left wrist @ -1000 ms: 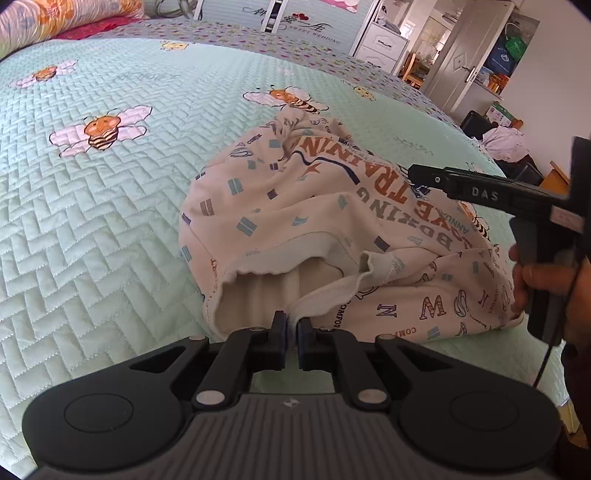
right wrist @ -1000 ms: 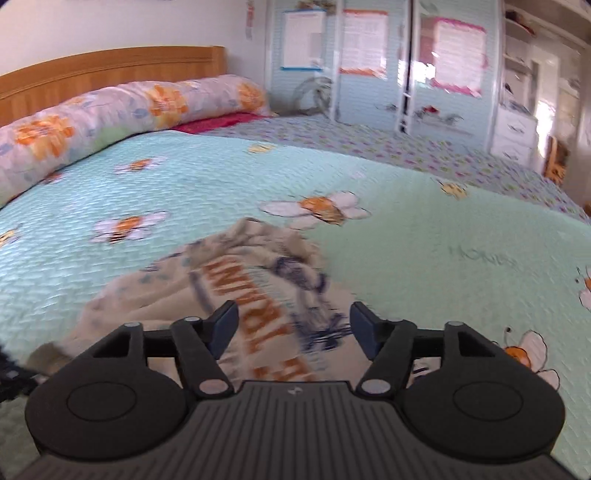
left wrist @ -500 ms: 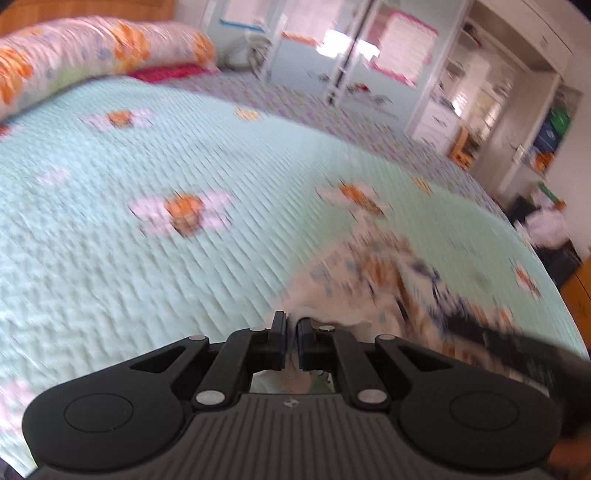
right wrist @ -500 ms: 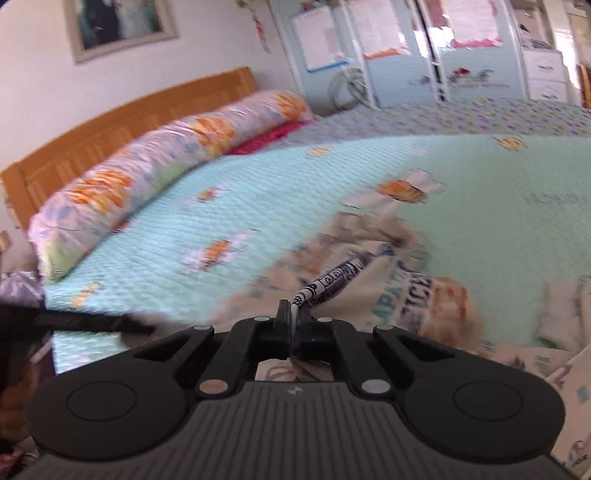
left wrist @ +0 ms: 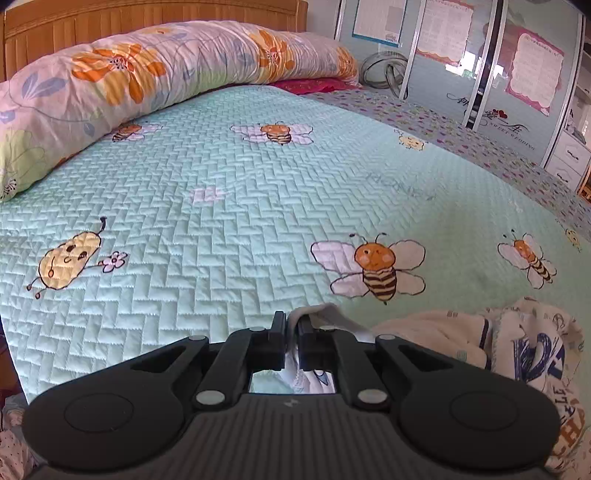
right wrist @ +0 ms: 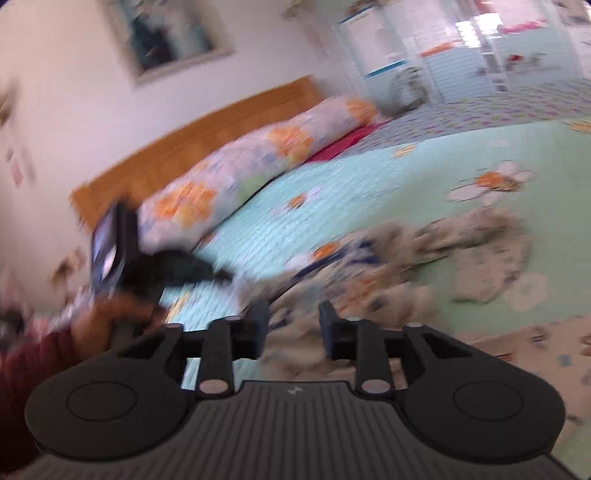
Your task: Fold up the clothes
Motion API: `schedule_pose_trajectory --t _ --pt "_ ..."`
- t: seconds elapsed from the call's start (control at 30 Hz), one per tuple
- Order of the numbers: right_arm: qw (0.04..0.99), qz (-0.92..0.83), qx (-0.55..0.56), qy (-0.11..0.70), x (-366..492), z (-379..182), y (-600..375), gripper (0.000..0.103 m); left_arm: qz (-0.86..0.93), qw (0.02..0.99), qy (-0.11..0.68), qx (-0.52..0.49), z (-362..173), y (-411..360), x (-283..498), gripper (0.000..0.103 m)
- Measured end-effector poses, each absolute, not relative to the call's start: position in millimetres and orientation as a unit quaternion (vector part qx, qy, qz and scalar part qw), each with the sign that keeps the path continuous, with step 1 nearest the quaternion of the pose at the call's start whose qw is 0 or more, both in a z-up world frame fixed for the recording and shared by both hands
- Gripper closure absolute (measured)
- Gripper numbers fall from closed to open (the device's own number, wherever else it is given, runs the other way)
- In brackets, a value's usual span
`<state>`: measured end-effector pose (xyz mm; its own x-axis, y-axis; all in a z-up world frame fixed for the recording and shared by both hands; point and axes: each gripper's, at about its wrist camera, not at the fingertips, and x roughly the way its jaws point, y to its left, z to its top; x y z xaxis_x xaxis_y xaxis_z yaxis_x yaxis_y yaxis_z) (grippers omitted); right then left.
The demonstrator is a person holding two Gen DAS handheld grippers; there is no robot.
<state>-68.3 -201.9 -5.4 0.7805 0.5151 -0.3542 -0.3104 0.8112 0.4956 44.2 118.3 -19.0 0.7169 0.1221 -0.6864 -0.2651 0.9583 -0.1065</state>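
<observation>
A cream printed garment point(left wrist: 443, 332) lies bunched at the lower right of the left wrist view, on the mint bee-pattern quilt point(left wrist: 221, 221). My left gripper point(left wrist: 291, 321) pinches the garment's white ribbed hem point(left wrist: 325, 312); its jaws are starting to open, with the cloth still between the pads. In the blurred right wrist view the garment point(right wrist: 461, 251) is spread across the bed. My right gripper point(right wrist: 293, 314) hangs over it with its jaws opening and nothing pressed between them. The left gripper point(right wrist: 177, 273) shows at the left there, held by a hand point(right wrist: 107, 317).
A long floral bolster point(left wrist: 147, 74) lies along the wooden headboard point(left wrist: 147, 18), with a red pillow point(left wrist: 314, 85) beside it. Wardrobe doors point(left wrist: 480, 74) stand past the far side of the bed. A dark red sleeve point(right wrist: 37, 354) is at the lower left.
My left gripper has carried the hem leftwards and swung to face the headboard. My right gripper closed on a fold of the garment half a second ago and now stands apart again.
</observation>
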Motion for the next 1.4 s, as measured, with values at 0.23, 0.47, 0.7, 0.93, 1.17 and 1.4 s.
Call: schedule_pose_trajectory --t 0.23,0.47,0.7,0.93,1.17,1.4 --pt "0.922 0.104 0.219 0.302 -14.5 -45.3 -251.9 0.056 0.109 0.915 0.362 -0.144 -14.8 138.1 12.1 0.081" --pt "0.908 0.046 0.247 0.336 39.9 -85.4 -250.3 0.053 0.071 0.909 0.365 -0.188 -4.5 146.9 -5.7 0.073" --pt "0.928 0.027 0.152 0.339 72.6 -75.6 -244.3 0.101 -0.035 0.910 0.380 -0.164 -7.4 112.9 -9.0 0.072" --pt "0.959 -0.069 0.050 0.271 67.7 -33.1 -281.8 0.059 -0.164 0.910 0.359 -0.123 -2.0 53.7 -13.6 0.064" --pt "0.913 0.131 0.209 0.325 30.1 -43.6 -273.7 0.050 -0.125 0.896 0.422 -0.067 -36.8 26.1 6.0 0.082" --pt "0.837 0.220 0.332 0.374 14.4 -68.7 -244.3 0.036 -0.108 0.888 0.440 -0.079 -53.4 39.6 5.8 0.084"
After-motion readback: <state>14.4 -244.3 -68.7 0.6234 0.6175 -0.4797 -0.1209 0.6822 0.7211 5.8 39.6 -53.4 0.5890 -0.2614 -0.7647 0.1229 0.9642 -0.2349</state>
